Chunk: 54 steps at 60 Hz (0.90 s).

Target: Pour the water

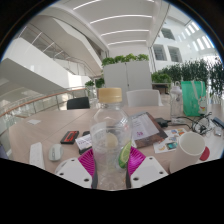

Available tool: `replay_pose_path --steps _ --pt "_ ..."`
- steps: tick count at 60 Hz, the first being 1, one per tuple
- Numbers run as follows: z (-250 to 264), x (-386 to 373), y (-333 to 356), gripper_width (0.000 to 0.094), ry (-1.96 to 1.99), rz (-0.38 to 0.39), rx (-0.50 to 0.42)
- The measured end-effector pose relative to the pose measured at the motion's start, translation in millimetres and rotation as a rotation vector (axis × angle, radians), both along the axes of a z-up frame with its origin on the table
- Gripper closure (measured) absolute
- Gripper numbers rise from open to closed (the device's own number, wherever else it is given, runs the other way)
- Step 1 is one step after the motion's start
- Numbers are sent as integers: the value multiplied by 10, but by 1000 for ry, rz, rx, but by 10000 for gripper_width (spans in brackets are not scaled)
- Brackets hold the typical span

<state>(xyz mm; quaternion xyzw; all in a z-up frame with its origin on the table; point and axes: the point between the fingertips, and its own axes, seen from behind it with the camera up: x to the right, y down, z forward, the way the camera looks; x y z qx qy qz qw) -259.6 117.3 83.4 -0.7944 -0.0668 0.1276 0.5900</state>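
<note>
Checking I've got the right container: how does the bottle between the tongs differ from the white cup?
The bottle is clear, tall, capped tan and stands between the tongs; the white cup is opaque, short, open-topped and off to their right. Both stand upright on the table.

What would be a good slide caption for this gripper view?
Gripper fingers flank a clear capped bottle on a cluttered table, white cup nearby.

A bright atrium with white curved balconies [45, 45] and ceiling light strips [122, 20]. Planters [125, 62] and chairs [143, 98] stand beyond the pale surface [40, 125].
</note>
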Motion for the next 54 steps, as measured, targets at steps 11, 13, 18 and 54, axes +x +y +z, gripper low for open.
replay_pose_path --steps 11,13,18,54 --pt "574 195 31 555 633 -50 -196" --pt "673 212 15 555 759 -83 -253" --pt "681 287 68 556 1082 -114 -365" --pt "1221 644 228 559 2123 -184 -607"
